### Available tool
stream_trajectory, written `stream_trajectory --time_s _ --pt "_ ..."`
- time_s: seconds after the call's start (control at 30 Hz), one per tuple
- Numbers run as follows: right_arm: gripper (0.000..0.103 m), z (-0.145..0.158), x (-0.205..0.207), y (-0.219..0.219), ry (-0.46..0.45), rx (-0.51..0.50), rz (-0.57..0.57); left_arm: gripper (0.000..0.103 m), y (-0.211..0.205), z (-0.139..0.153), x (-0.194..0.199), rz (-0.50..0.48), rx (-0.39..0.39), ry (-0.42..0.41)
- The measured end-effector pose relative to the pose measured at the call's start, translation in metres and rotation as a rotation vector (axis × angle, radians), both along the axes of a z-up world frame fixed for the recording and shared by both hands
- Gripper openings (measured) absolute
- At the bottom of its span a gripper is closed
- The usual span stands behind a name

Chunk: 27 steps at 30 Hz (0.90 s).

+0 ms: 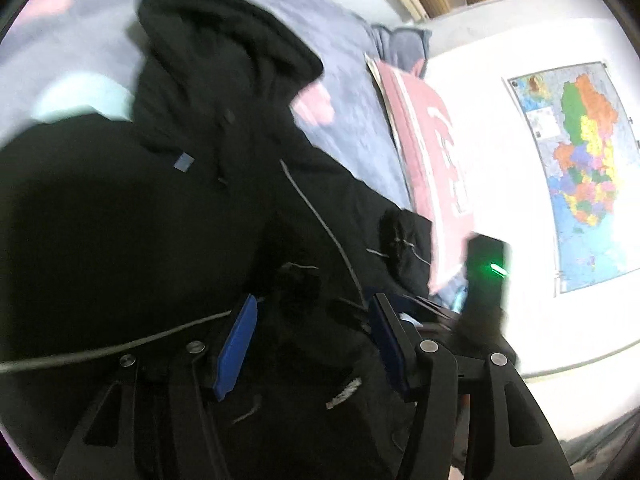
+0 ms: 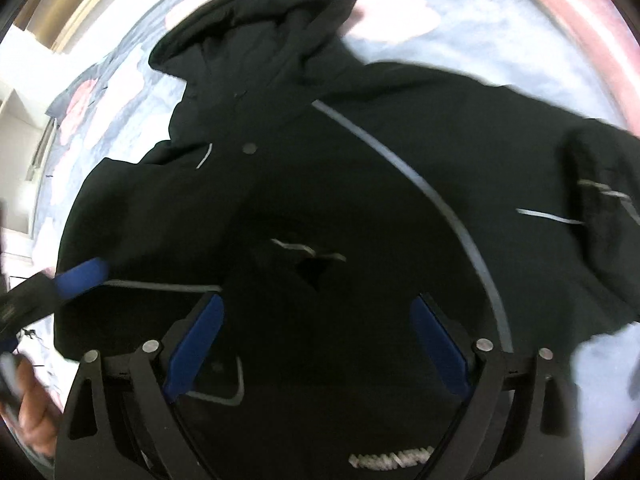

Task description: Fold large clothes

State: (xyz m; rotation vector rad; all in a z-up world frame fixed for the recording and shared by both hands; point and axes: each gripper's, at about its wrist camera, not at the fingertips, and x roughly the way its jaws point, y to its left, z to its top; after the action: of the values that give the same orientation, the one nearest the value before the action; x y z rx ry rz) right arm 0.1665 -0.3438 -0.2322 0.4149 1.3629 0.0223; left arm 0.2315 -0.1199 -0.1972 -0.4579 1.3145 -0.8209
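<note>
Jaws spread on both grippers, left gripper (image 1: 312, 340) and right gripper (image 2: 316, 344), above black jacket (image 2: 320, 184); bedspread (image 2: 460, 52) bare past hood.

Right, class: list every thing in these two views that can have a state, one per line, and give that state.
Black hooded jacket: spread out on the bed, hood flat, not yet folded.
Left hand-held gripper: open over the jacket, gripping nothing.
Right hand-held gripper: open over the jacket, gripping nothing.
Floral bedcover: lying flat under the jacket.
Pink pillow: propped against the wall.
Map: hanging on the wall.
</note>
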Motion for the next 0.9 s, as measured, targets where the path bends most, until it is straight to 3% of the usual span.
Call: stream_trajectory --time_s 0.07,0.1,0.13,0.17,0.23,0.3,0.4,0.5,0.6,0.7,0.8,0.9 --pt "0.089 -0.021 0.013 0.004 0.031 0.029 -0.009 0.059 0.020 0.013 -0.005 0.036 0.056 -0.050" --pt "0.073 -0.033 0.018 0.006 0.060 0.058 -0.012 0.059 0.027 0.018 -0.007 0.054 0.083 -0.070" --pt "0.039 -0.041 0.020 0.007 0.081 0.096 -0.008 0.059 0.035 0.022 -0.009 0.082 0.112 -0.088" --pt "0.036 -0.046 0.022 0.010 0.096 0.142 0.001 0.059 0.046 0.026 -0.011 0.118 0.139 -0.105" --pt "0.032 -0.030 0.021 0.012 0.042 0.083 0.024 0.059 0.064 0.029 -0.011 0.173 0.186 -0.126" --pt "0.031 -0.002 0.017 0.008 -0.029 -0.036 0.045 0.059 0.075 0.028 -0.011 0.208 0.231 -0.135" --pt "0.031 0.049 0.010 -0.023 -0.130 -0.195 0.011 0.059 0.080 0.019 -0.010 0.233 0.275 -0.122" --pt "0.031 0.065 0.005 -0.058 -0.135 -0.331 -0.030 0.059 0.066 0.000 -0.009 0.219 0.311 -0.115" --pt "0.031 0.042 0.003 -0.083 -0.068 -0.328 -0.060 0.059 0.046 -0.032 -0.002 0.180 0.402 -0.100" --pt "0.032 -0.007 0.001 -0.090 0.030 -0.344 -0.056 0.059 0.036 -0.068 0.008 0.137 0.528 -0.102" --pt "0.034 -0.050 -0.010 -0.088 0.093 -0.364 -0.058 0.060 0.030 -0.093 0.013 0.128 0.575 -0.093" --pt "0.034 -0.056 -0.008 -0.083 0.083 -0.394 -0.033 0.066 0.026 -0.102 0.018 0.120 0.593 -0.097"
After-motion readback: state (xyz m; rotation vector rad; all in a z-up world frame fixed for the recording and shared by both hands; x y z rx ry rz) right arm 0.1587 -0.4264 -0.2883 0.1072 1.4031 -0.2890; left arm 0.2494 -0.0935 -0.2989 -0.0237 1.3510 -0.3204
